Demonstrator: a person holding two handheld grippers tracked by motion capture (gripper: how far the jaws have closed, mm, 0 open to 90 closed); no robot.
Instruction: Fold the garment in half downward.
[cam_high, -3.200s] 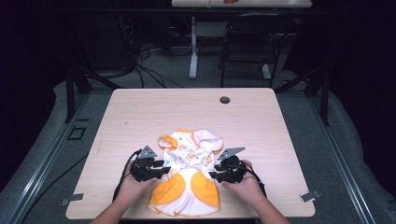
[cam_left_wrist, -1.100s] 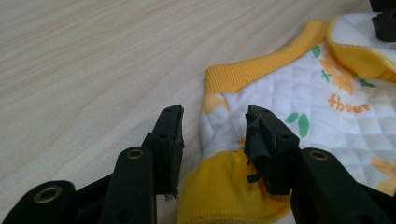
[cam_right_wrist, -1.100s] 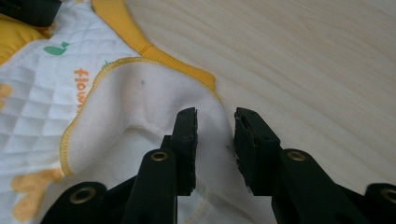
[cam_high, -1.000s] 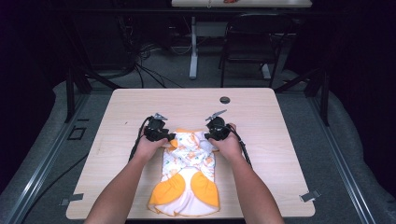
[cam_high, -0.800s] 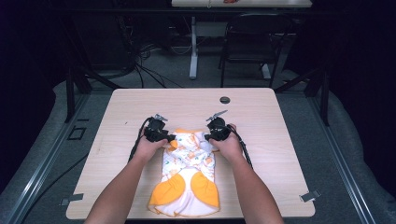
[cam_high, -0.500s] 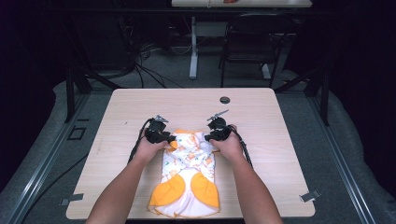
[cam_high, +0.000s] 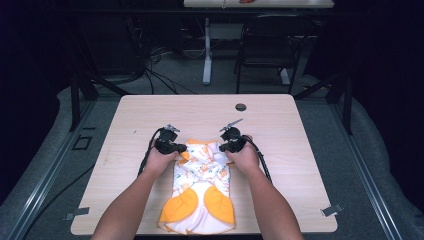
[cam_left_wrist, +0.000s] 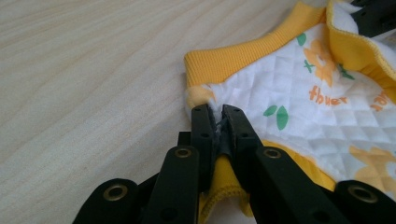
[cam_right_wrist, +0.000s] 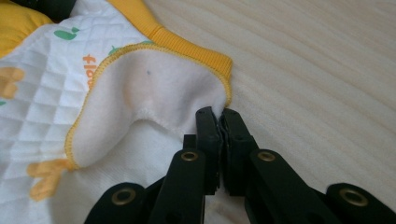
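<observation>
surface: light wooden table (cam_high: 300, 165) | on it: quilted white-and-orange baby garment (cam_high: 200, 195), small dark disc (cam_high: 241, 107)

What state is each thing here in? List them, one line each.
Baby garment: lying flat on the table, far edge partly folded over, pinched at both far corners.
Left hand-held gripper: jaws just closed, shut on the garment's left corner.
Right hand-held gripper: jaws just closed, shut on the garment's white lining at the right corner.
Table: level, bearing the garment.
Chair: upright, beyond the table.
</observation>
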